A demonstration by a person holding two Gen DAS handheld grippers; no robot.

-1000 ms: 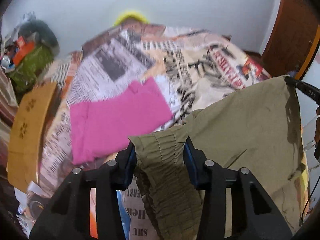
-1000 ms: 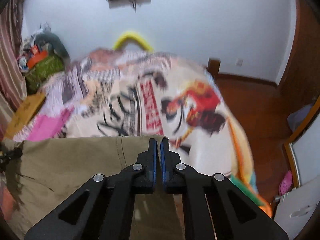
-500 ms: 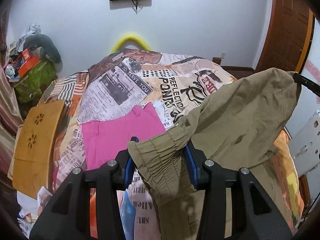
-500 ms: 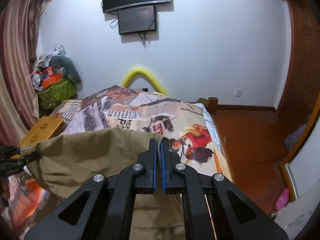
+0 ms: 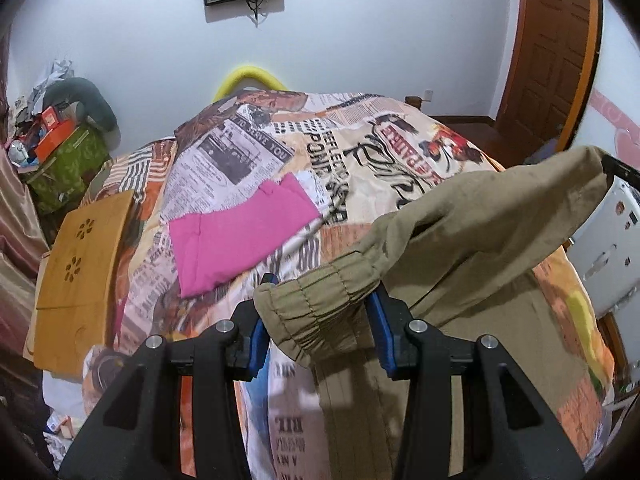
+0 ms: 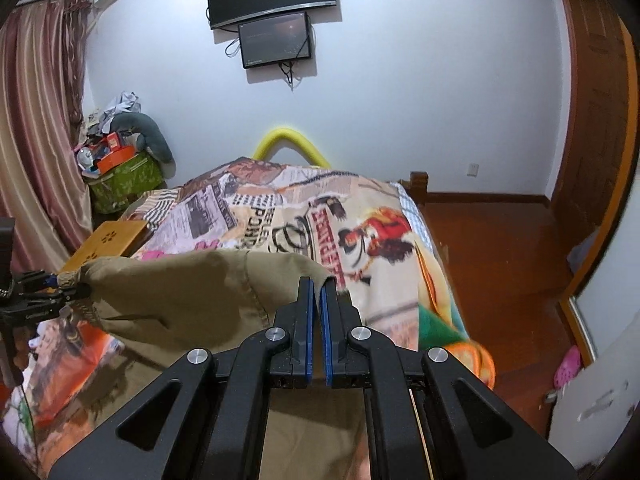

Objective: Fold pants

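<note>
Olive-khaki pants hang stretched between my two grippers above the bed. My left gripper is shut on the gathered elastic waistband at one corner. My right gripper is shut on the other top corner of the pants. The cloth sags between the two grips and its lower part drapes down over the bed's near side. The left gripper shows at the far left of the right wrist view; the right gripper's tip shows at the right edge of the left wrist view.
The bed has a newspaper-print cover. Folded pink pants lie on it to the left. A wooden lap tray leans at the bed's left edge. A cluttered green box, curtain, wall screens and wooden door surround it.
Both grippers have lifted the khaki pants higher and tilted up, so the wall and screens now show. The cloth hangs looser between the grips.
</note>
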